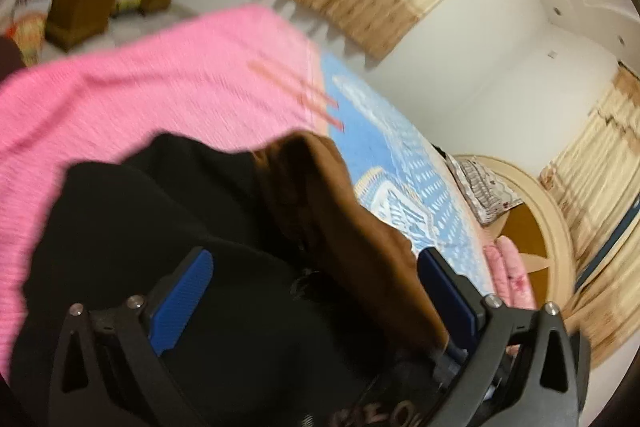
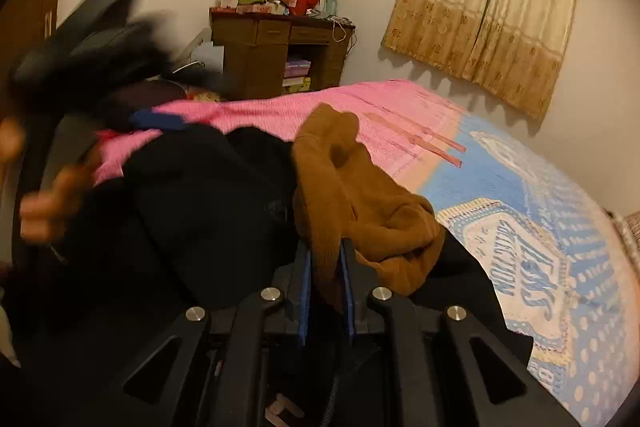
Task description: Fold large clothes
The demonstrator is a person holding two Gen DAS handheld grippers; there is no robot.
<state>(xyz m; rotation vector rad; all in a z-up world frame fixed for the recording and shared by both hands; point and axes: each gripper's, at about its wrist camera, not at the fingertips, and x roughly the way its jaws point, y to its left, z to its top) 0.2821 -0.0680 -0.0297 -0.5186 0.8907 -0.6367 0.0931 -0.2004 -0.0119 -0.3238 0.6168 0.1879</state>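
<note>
Pink-and-blue bedspread point(image 2: 400, 115) lettering is too warped to read, while the right claw point(image 2: 326, 259) pinches the brown garment point(image 2: 360, 195) and the left claw point(image 1: 316, 279) gapes wide.

I see lots of bare pink and blue blanket point(image 2: 400, 107) to move over. The heaped brown garment point(image 2: 360, 203) and black garment point(image 2: 208, 195) block my way close up.
</note>
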